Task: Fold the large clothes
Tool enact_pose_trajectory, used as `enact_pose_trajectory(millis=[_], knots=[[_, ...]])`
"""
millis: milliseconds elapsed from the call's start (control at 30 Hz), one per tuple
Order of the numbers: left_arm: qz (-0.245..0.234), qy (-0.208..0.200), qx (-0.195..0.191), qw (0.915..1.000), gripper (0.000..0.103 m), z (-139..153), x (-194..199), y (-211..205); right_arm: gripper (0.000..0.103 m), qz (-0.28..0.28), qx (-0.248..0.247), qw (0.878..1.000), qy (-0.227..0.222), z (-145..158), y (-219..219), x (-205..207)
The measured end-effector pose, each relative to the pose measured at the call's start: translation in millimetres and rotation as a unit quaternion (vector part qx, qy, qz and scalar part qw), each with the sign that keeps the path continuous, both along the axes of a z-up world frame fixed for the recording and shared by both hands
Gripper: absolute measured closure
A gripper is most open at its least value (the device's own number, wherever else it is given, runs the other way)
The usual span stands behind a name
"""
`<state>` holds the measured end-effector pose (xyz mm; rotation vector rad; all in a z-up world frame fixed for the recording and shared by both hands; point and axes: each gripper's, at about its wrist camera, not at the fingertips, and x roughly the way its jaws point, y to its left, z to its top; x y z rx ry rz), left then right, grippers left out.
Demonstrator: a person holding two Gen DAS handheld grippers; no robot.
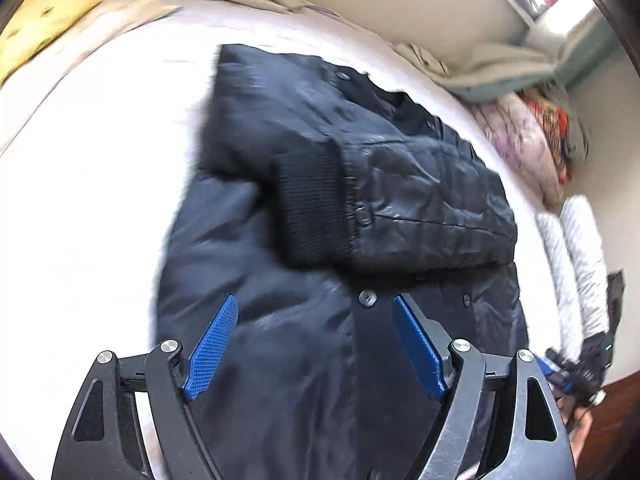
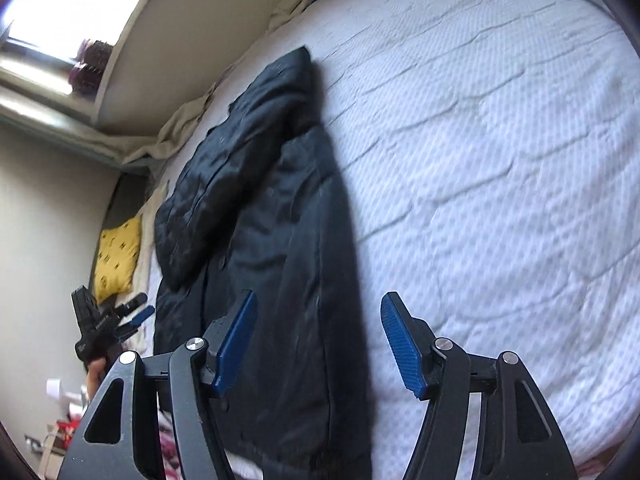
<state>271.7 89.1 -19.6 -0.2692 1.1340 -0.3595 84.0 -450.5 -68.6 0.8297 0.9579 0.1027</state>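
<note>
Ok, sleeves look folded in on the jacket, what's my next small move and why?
Probably lower both open grippers, left gripper and right gripper, onto the near hem of the jacket: one sleeve already lies across it, and nothing is between either pair of jaws.

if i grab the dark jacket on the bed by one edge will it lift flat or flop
The jacket will probably flop: its sleeve already lies folded and creased across the body. The shiny shell looks slick, so open blue pads may slip without a deep pinch. The puffy, quilted look suggests bulk, so it is likely to drag on the bedspread.
</note>
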Motion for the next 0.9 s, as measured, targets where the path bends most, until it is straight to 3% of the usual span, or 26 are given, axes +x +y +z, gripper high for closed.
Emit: enact_pose_trajectory(millis=[267,367,467,533,600,667,767,900], knots=[[0.042,0.065,0.025,0.9967,0.02,-30,-53,68,0.041,0.046,-0.001,0.999,0.02,-13,21,-12],[0.063,0.098,-0.019,0.993,0.02,-47,-67,86,0.04,0.048,0.013,0.998,0.034,-23,18,-16],[0.048,0.125,-0.081,0.9877,0.022,-57,-75,87,0.04,0.048,0.053,0.996,0.043,-33,16,-18],[0.034,0.13,-0.087,0.9871,0.026,-60,-77,84,0.041,0.055,0.074,0.995,0.045,-38,18,-19],[0.028,0.142,-0.097,0.9847,0.044,-64,-78,81,0.041,0.064,0.088,0.993,0.049,-42,23,-18],[0.023,0.151,-0.102,0.983,0.05,-70,-79,80,0.04,0.082,0.096,0.991,0.052,-45,30,-16],[0.01,0.151,-0.1,0.9834,0.051,-70,-82,74,0.04,0.104,0.079,0.99,0.05,-45,42,-15],[-0.005,0.172,-0.119,0.9779,0.051,-77,-85,64,0.04,0.126,0.068,0.989,0.048,-45,53,-16]])
